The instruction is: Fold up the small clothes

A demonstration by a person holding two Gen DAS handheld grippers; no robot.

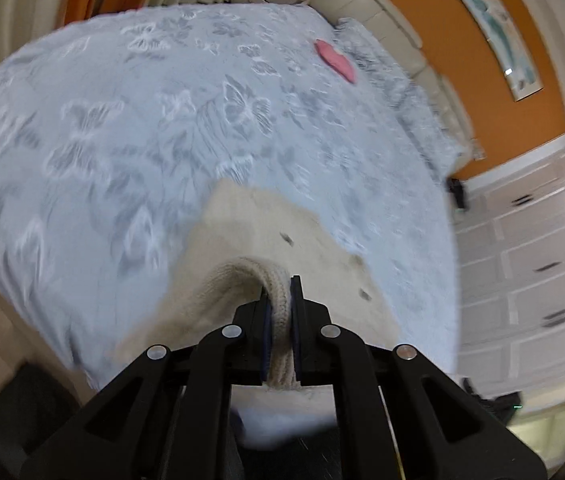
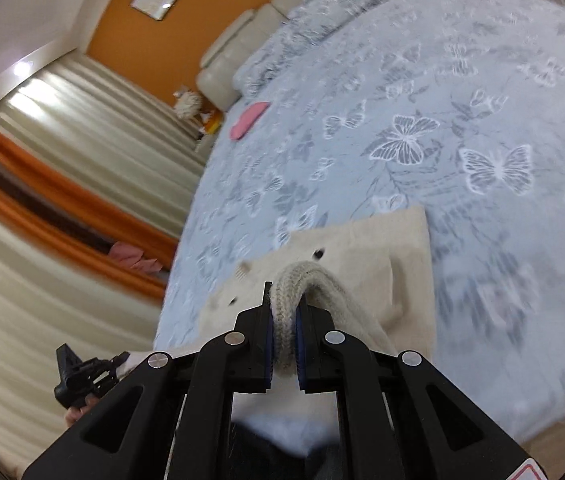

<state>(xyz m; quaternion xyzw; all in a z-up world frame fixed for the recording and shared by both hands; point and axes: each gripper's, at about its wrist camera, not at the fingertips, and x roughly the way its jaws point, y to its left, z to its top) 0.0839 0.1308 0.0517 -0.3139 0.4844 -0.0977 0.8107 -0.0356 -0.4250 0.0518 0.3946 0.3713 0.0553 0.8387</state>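
- The left gripper (image 1: pixel 281 296) has its jaws clenched on a thick ribbed edge of a cream knitted garment (image 1: pixel 266 228); the knit bulges up between the blue pads and loops out to the left of the tips.
- The right gripper (image 2: pixel 283 300) grasps a like ribbed edge of the same cream knitted garment (image 2: pixel 366 248), which humps over the tips and runs off to the right.
- Beyond both grippers the garment spreads flat over the bed (image 1: pixel 130 128), near the bed's close edge. Small dark spots, perhaps buttons, dot its cloth.
- The bed wears a pale blue cover printed with white and grey butterflies.
- A pink cloth (image 1: pixel 336 60) lies well apart from the garment, far up the bed near the pillows (image 1: pixel 382 56).
- In the right wrist view, the other gripper shows at the lower left edge, with a bit of a hand (image 2: pixel 76 412) under it.
- Both views are smeared by motion blur.
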